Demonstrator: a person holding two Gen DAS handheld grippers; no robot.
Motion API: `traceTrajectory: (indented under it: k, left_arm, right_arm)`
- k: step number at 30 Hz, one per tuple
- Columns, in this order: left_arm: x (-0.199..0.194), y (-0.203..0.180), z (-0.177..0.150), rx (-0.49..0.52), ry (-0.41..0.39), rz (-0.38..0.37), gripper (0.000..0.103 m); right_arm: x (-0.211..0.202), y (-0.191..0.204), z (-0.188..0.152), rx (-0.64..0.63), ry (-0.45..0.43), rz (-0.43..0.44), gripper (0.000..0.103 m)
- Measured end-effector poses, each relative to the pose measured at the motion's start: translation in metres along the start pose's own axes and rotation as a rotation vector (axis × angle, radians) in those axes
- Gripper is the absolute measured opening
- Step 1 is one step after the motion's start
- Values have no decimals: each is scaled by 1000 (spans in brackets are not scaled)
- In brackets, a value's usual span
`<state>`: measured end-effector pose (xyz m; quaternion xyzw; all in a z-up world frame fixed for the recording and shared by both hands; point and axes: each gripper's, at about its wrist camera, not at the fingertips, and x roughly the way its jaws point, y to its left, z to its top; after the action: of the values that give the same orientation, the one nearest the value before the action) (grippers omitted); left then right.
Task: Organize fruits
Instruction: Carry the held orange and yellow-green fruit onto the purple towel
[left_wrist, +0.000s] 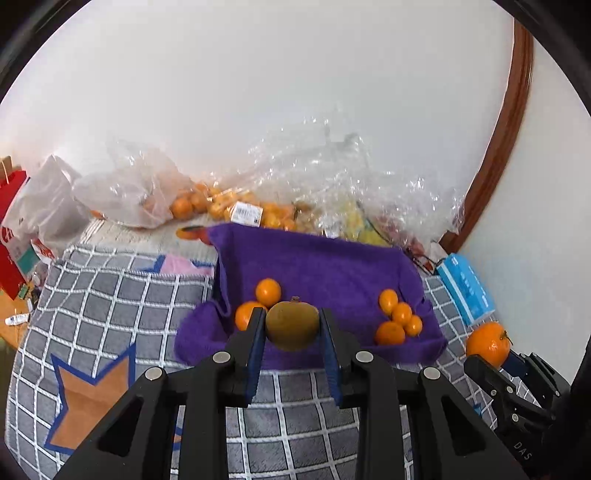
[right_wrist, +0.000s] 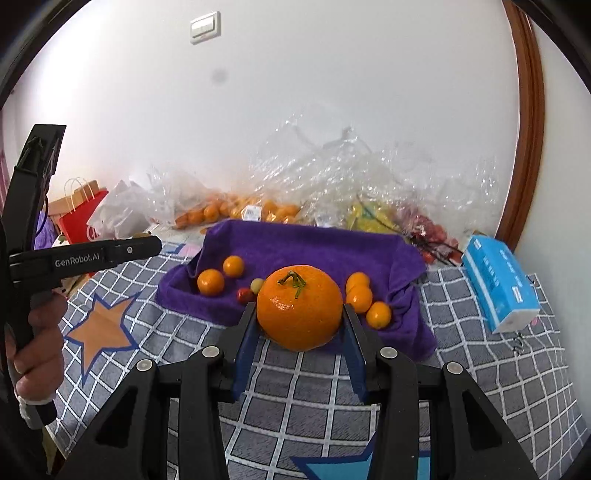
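My left gripper (left_wrist: 292, 326) is shut on a brown-green kiwi (left_wrist: 291, 325) and holds it over the near edge of a purple towel (left_wrist: 325, 266). My right gripper (right_wrist: 300, 314) is shut on a large orange mandarin (right_wrist: 299, 306) with a green stem, also above the towel's (right_wrist: 314, 247) near edge; that mandarin shows in the left wrist view (left_wrist: 487, 343). On the towel lie two small oranges at the left (right_wrist: 210, 282), several small oranges at the right (right_wrist: 360, 297), and a red cherry tomato (right_wrist: 244, 295) beside a pale grape (right_wrist: 257, 284).
The towel lies on a grey checked blanket (right_wrist: 295, 384) with star patches. Clear plastic bags of oranges (left_wrist: 221, 203) and other fruit stand against the white wall. A blue tissue pack (right_wrist: 498, 284) lies at the right. A red paper bag (right_wrist: 79, 218) stands at the left.
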<state>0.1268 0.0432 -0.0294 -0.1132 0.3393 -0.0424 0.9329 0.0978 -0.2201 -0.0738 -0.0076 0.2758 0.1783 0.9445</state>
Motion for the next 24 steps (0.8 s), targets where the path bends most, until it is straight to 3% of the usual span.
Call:
traceTrajectory:
  k: [19,24]
  left_arm:
    - [6,1,20,6,-15,-30,27]
    - [9,2,19,13,1,-2,27]
  right_arm:
    - [8,-14,23,51,-22,-10,43]
    - [10,-14,22,58,-25,17,43]
